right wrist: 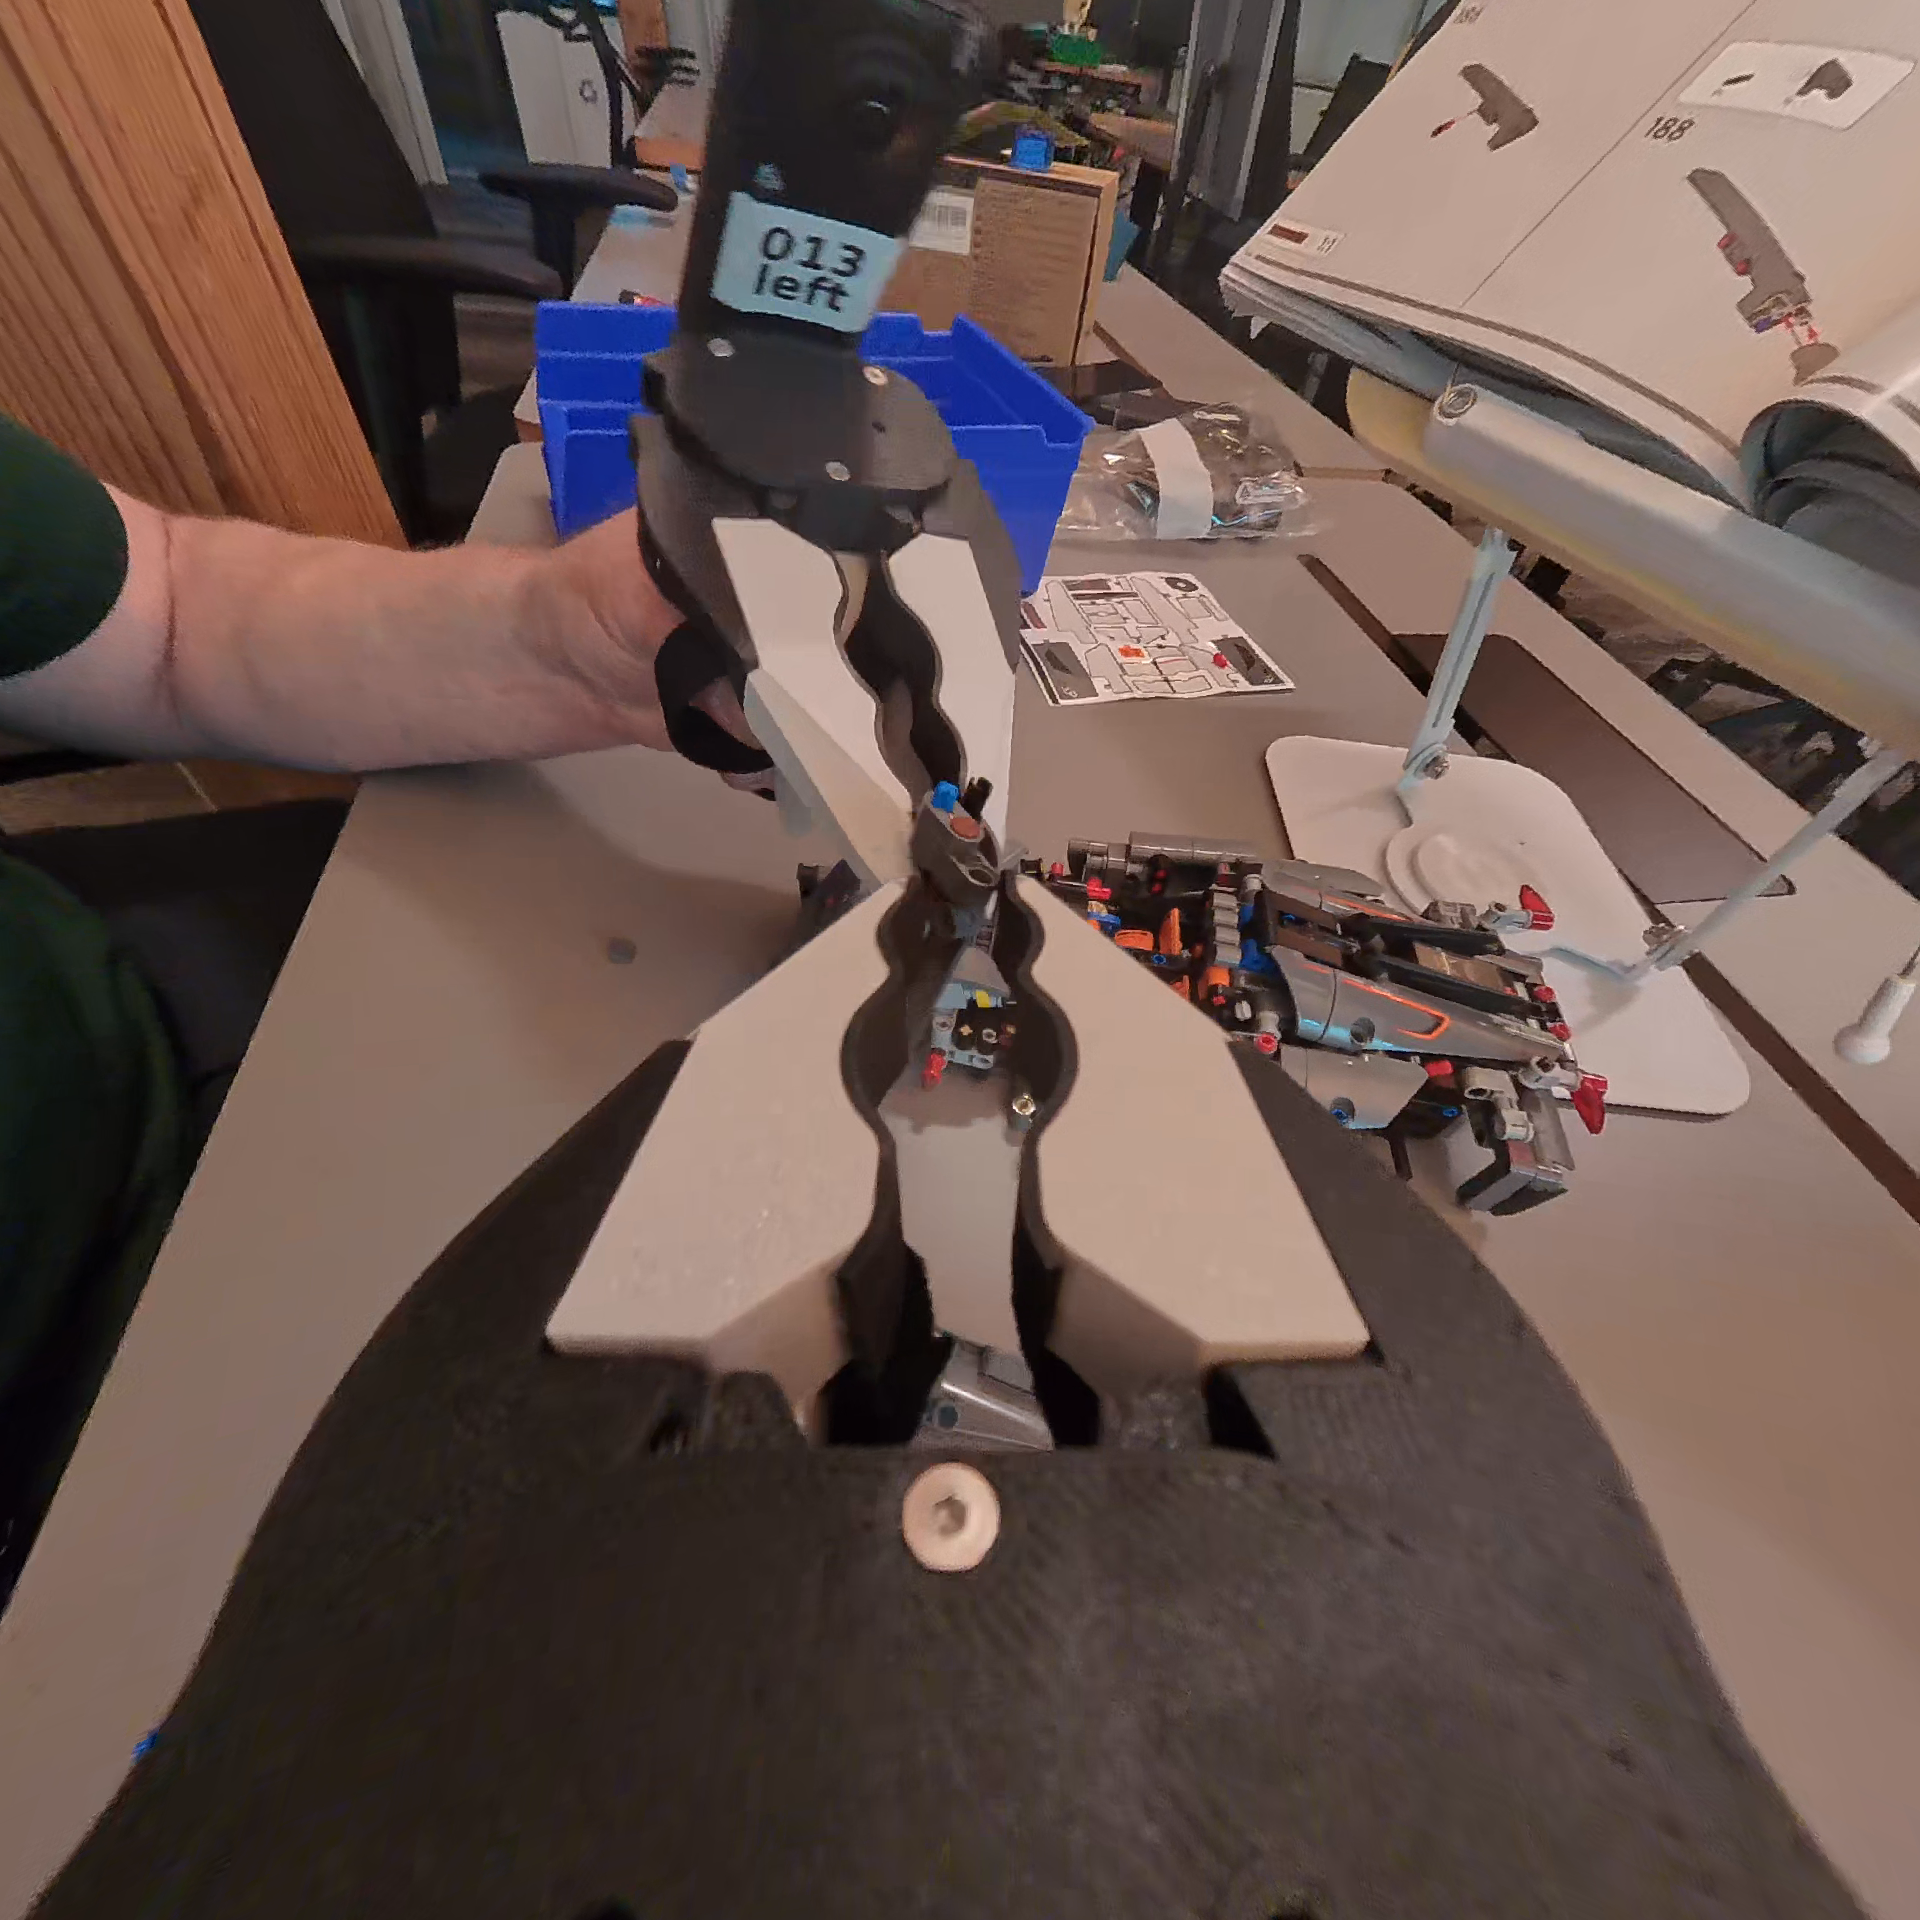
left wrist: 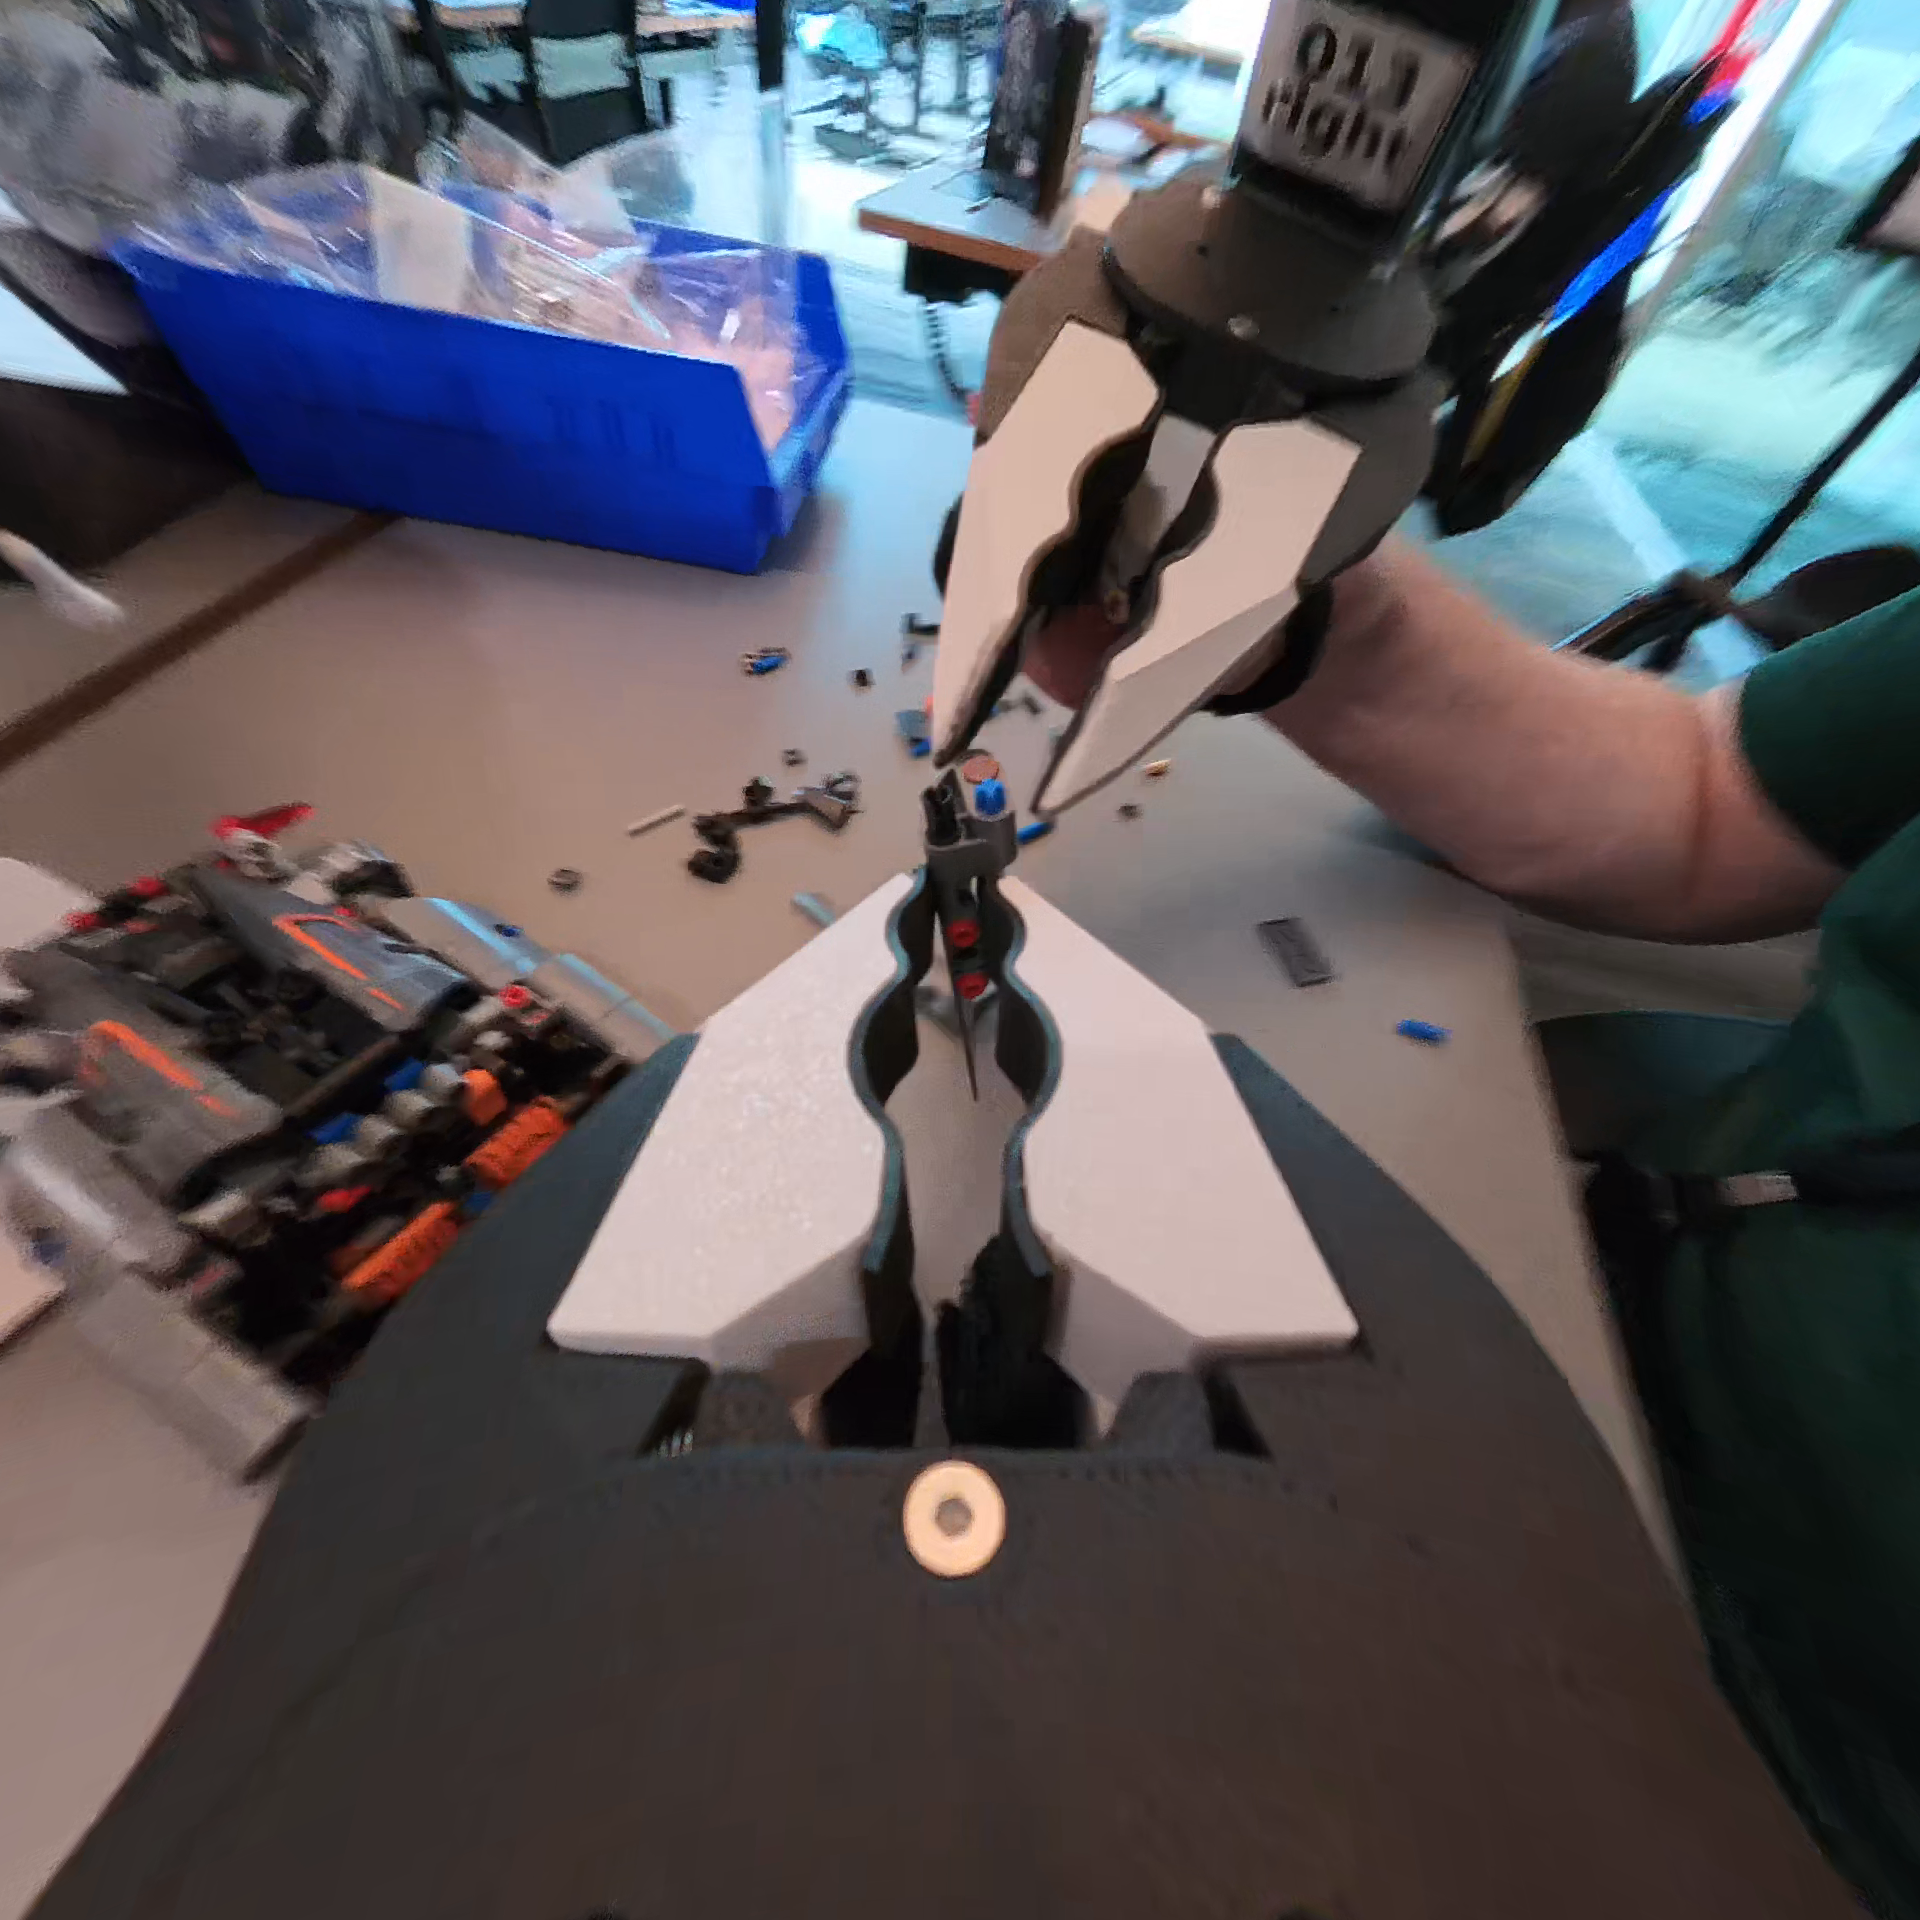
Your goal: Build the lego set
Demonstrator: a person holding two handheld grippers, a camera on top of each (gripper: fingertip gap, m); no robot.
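My left gripper (left wrist: 961,883) is shut on a small grey lego sub-assembly (left wrist: 964,847) that has red pins, a blue pin and a black pin on top. It holds this above the table. My right gripper (left wrist: 992,779) comes in from the far side with its jaws apart. One of its fingertips (left wrist: 948,750) is right at the black pin. In the right wrist view the sub-assembly (right wrist: 956,847) sits between the tips of my right gripper (right wrist: 958,888), and the left gripper (right wrist: 951,831) grips it from above. The partly built grey and orange car model (left wrist: 291,1060) (right wrist: 1351,987) lies on the table beside them.
Loose small pieces (left wrist: 769,810) lie scattered on the table. A blue bin (left wrist: 499,416) (right wrist: 997,416) stands at the back. An open instruction book (right wrist: 1558,208) rests on a white stand (right wrist: 1455,831). A sticker sheet (right wrist: 1143,639) and a bag of parts (right wrist: 1184,478) lie nearby. My two grippers' fingertips are within a few centimetres of each other.
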